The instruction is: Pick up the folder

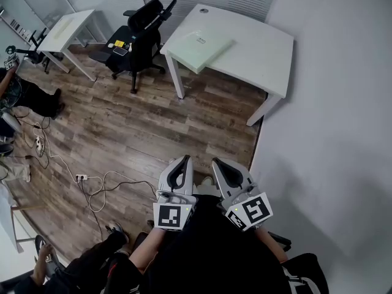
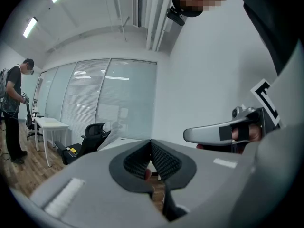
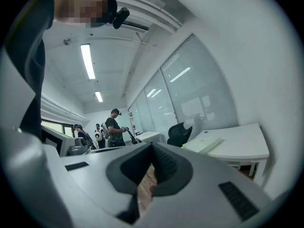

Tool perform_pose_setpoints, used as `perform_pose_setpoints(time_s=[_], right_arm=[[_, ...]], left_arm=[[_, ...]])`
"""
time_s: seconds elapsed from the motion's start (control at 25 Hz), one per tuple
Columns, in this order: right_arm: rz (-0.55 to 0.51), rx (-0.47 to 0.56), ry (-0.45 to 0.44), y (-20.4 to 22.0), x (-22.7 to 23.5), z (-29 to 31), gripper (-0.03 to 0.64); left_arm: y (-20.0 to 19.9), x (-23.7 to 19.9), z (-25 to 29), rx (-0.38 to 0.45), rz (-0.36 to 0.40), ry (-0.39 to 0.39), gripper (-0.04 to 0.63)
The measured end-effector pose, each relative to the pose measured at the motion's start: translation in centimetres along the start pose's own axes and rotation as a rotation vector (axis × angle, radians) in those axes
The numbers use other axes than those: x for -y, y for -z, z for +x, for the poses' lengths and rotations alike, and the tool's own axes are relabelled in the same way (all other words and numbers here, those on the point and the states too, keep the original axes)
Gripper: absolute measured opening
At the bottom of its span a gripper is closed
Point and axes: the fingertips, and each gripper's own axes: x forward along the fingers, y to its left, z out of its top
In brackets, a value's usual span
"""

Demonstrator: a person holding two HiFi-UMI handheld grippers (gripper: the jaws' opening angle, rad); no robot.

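The folder [image 1: 200, 46] is pale green and lies flat on the left part of a white table [image 1: 257, 48] across the room. In the right gripper view the folder [image 3: 205, 144] shows on that table [image 3: 244, 146], far beyond the jaws. My left gripper [image 1: 183, 161] and right gripper [image 1: 216, 163] are held side by side close to the person's body, several steps short of the table. The left gripper [image 2: 151, 143] is shut with nothing between its pads. The right gripper [image 3: 152, 147] also has its tips together and is empty.
A black office chair [image 1: 139, 37] stands left of the folder's table, with another white table [image 1: 70, 28] further left. Cables and a power strip [image 1: 82, 178] lie on the wood floor. A white wall [image 1: 331, 133] runs along the right. A person [image 3: 115, 127] stands in the distance.
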Motion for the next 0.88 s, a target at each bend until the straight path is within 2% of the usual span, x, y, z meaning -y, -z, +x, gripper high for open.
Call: perform_pose_setpoints(time_s=[0.24, 0.56, 0.88], right_arm=[[-0.017, 0.003, -0.011, 0.1, 0.4, 0.2, 0.0], [0.023, 0.025, -0.005, 0.0, 1.5, 1.2, 0.0], [0.06, 0.015, 0.069, -0.5, 4.5, 4.2, 0.0]], left_arm=[[0.2, -0.3, 0.4, -0.013, -0.001, -0.016, 0.005], [0.4, -1.3, 1.9, -0.01, -0.008, -0.015, 0.005], [0.1, -2.7, 5.9, -0.009, -0.013, 0.034, 0.005]])
